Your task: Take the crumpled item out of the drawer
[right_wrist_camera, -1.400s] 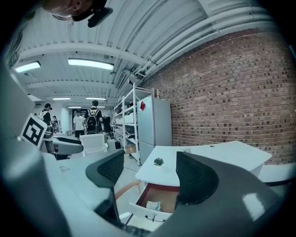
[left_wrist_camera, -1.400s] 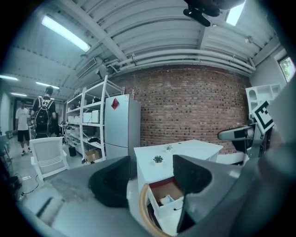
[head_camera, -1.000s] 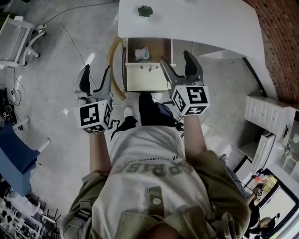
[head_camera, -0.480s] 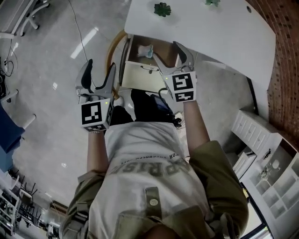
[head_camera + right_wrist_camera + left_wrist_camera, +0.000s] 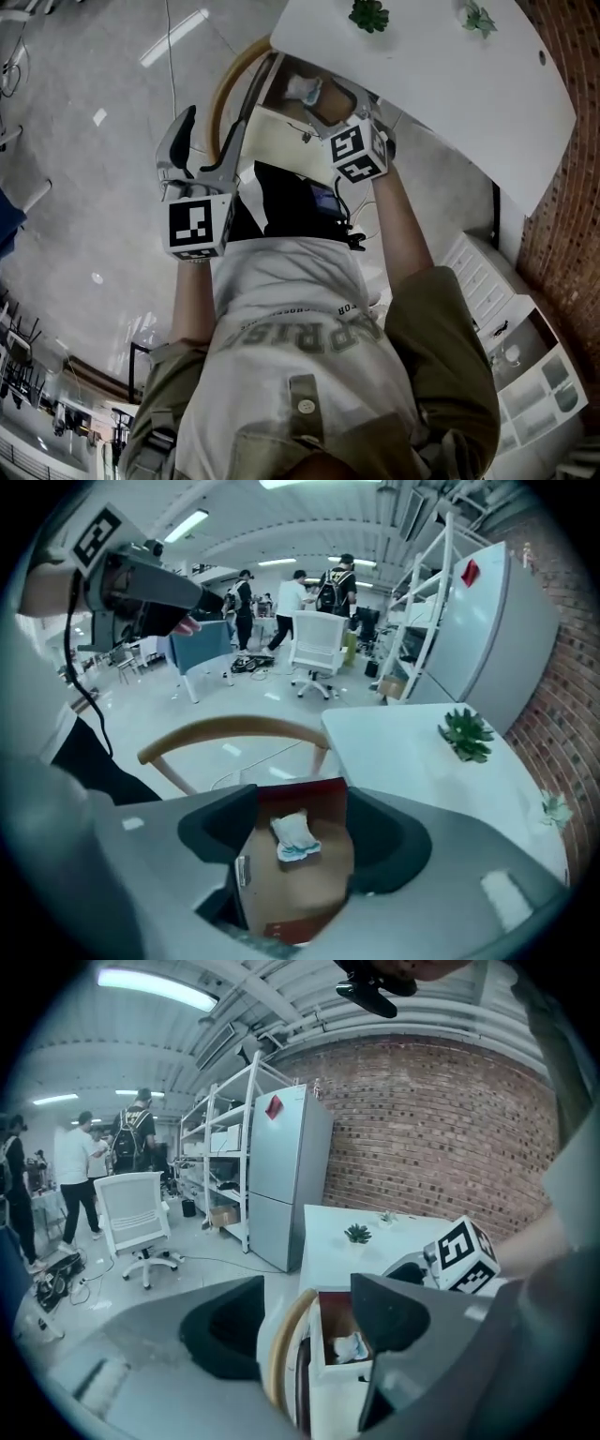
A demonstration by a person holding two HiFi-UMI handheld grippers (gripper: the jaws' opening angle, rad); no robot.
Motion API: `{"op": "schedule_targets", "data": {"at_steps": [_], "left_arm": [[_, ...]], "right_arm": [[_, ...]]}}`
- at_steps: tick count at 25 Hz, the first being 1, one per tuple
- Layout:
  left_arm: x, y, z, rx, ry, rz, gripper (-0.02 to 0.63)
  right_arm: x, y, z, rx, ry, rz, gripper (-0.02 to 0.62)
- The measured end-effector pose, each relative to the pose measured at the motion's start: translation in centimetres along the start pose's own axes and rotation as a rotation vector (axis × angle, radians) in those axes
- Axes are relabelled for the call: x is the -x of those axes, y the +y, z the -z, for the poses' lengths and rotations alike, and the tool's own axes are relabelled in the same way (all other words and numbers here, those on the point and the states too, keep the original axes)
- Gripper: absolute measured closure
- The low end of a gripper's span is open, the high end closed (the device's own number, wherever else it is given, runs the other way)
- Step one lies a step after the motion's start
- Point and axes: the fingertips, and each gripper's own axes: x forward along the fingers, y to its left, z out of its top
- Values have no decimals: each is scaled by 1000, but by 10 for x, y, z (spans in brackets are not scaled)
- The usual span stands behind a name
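Jaws of the right gripper (image 5: 305, 847), wide but just narrowing with nothing yet between them, line up above the drawer's (image 5: 302, 897) crumpled white wad (image 5: 295, 836) for a pinch, while the left gripper (image 5: 309, 1332) gapes empty.

Ceiling strip lights (image 5: 150, 983) give bright, even light and throw glaring streaks across the glossy floor (image 5: 94, 187) in my head view. My white tabletop (image 5: 450, 66) is nearly blown out. Both gripper views bend hard at the edges into a dark round border. My right fingers (image 5: 384, 841) loom soft and blurred, and the drawer (image 5: 300, 855) lies in mild shade.
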Motion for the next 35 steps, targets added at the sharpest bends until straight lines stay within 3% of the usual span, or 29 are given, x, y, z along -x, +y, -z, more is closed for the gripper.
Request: {"op": "schedule_targets", "data": {"at_steps": [6,15,35], "left_arm": [[-1,2,20,24,34,-21,304],[-2,1,37,97,41,-47,304],[13,12,74,105,120,-103,304]], "right_arm": [[-40,18,20,54,85,-135,308],[-90,29,60,145,226,-224,319],[-177,31,123,228,476,-291,288]]}}
